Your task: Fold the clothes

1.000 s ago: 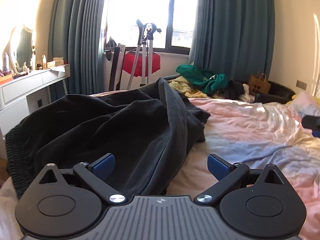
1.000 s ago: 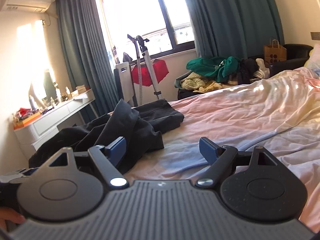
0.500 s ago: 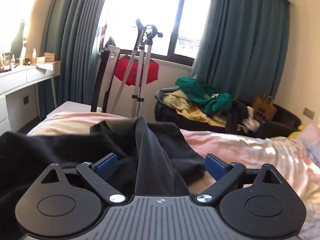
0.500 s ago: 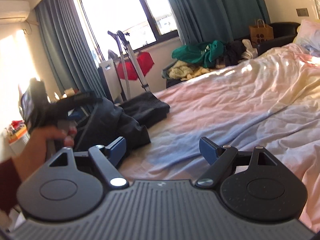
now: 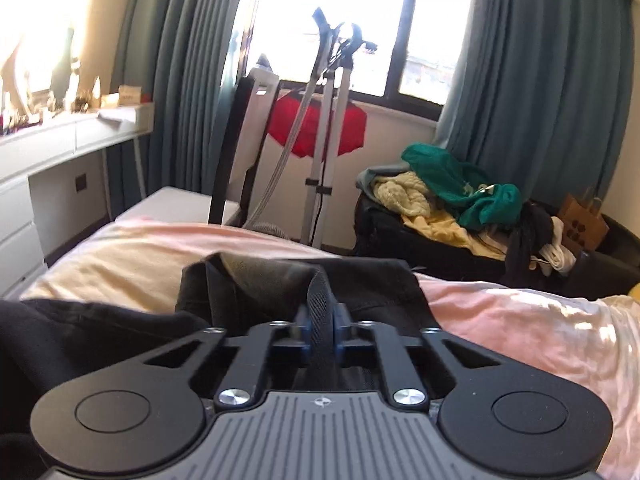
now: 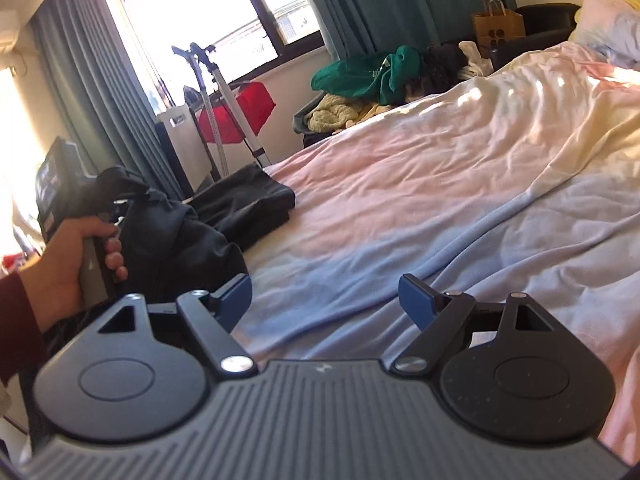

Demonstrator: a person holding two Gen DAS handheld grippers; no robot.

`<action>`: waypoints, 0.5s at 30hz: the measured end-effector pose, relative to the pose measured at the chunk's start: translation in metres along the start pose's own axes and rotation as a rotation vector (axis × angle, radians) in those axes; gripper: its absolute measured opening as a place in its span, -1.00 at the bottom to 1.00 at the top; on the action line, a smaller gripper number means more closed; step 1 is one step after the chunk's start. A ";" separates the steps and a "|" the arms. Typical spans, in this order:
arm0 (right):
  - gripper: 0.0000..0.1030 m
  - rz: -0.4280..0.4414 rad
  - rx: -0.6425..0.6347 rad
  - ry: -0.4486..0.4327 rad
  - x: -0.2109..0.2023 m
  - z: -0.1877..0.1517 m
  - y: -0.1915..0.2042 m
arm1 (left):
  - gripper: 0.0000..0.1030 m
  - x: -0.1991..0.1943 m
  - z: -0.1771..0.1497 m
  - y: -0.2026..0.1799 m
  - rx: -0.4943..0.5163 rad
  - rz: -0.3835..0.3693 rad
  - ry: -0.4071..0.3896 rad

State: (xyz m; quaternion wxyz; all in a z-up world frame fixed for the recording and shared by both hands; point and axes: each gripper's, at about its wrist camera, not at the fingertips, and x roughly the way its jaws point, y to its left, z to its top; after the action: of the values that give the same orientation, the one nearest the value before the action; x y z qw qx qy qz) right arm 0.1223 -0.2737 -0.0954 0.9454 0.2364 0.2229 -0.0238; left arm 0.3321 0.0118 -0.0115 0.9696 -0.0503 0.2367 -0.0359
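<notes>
Bedroom seen from two handheld grippers held low over a bed covered in a rumpled sheet of pale pink, cream and light blue. The left gripper has its two blue pads pressed together on a raised fold of a dark garment, pinching a strip of ribbed or mesh-textured black fabric that stands up between them. The rest of that garment, black and charcoal, lies bunched on the near left part of the bed, spreading towards the lower left edge of the left wrist view. In the right wrist view the same dark garment sits in a loose heap at the left side of the bed, and a hand with a dark red sleeve grips the handle of the left gripper just beside it. The right gripper hovers above bare blue sheet with its pads spread wide and nothing between them. Beyond the bed, a bright window is framed by teal curtains. In front of it stand a garment steamer pole and something red. To the right a dark chair holds a pile of clothes in green, yellow and cream, with a brown paper bag further right. A white dresser with small items on top lines the left wall
</notes>
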 end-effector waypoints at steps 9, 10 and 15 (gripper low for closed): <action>0.61 -0.004 0.015 -0.041 -0.014 0.004 -0.001 | -0.97 -0.115 0.000 -0.039 0.226 -0.118 -0.160; 0.61 -0.003 0.015 -0.047 -0.016 0.005 -0.001 | -0.97 -0.134 -0.004 -0.042 0.254 -0.141 -0.173; 0.61 -0.013 0.003 -0.092 -0.029 0.008 0.002 | -0.97 -0.230 -0.045 -0.042 0.346 -0.277 -0.223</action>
State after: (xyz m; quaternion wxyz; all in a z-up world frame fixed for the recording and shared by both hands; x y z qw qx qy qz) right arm 0.1001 -0.2773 -0.0756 0.9542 0.2350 0.1806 -0.0412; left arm 0.1054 -0.0119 0.0585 0.9698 0.0808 0.1093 -0.2027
